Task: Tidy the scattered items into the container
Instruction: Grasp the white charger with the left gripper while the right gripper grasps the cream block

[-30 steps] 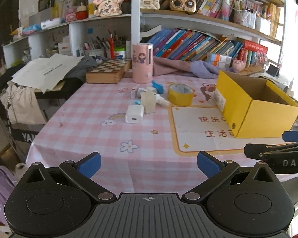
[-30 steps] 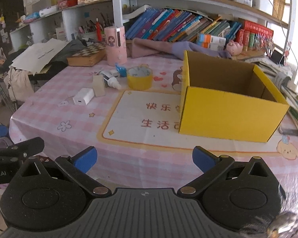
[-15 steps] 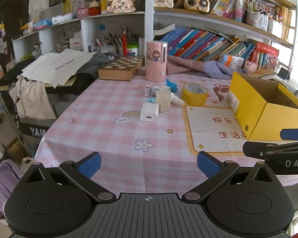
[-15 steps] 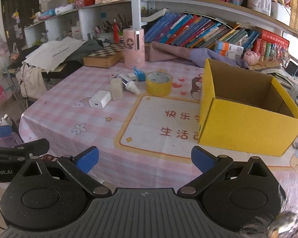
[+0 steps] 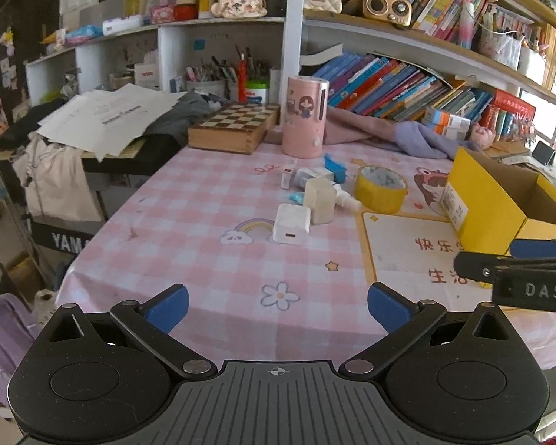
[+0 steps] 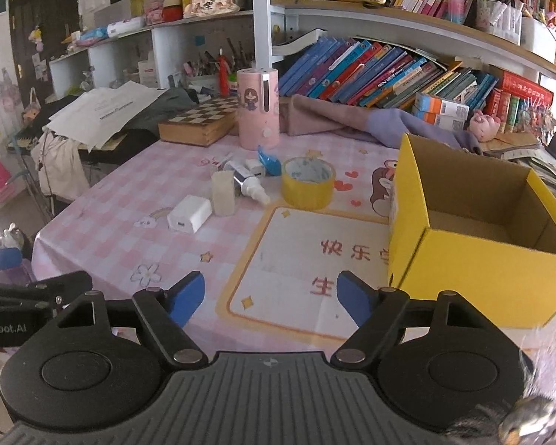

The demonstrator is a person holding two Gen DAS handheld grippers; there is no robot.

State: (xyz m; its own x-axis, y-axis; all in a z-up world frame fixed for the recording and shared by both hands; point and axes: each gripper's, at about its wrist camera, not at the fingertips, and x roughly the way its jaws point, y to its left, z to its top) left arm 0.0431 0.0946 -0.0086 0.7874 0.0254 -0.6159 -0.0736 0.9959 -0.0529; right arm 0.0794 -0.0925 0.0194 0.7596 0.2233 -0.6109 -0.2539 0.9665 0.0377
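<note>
An open yellow cardboard box (image 6: 478,256) (image 5: 496,211) stands on the right of the pink checked tablecloth. Scattered items lie mid-table: a white charger (image 5: 292,224) (image 6: 189,218), a pale translucent block (image 5: 319,200) (image 6: 223,193), a small white bottle (image 6: 250,185), a blue piece (image 6: 268,159) and a yellow tape roll (image 5: 380,188) (image 6: 307,182). My left gripper (image 5: 278,306) is open over the table's near edge, empty. My right gripper (image 6: 270,298) hovers above the printed mat, its jaws closing with nothing between them.
A pink cylinder (image 6: 258,108), a chessboard box (image 6: 194,122) and purple cloth (image 6: 370,126) sit at the table's back. Bookshelves rise behind. A side table with papers (image 5: 111,118) stands left. Each gripper's side shows at the edge of the other's view.
Both grippers have moved forward toward the table, so the items and box look nearer. The right gripper's fingers have come closer together; the left's stay wide.
</note>
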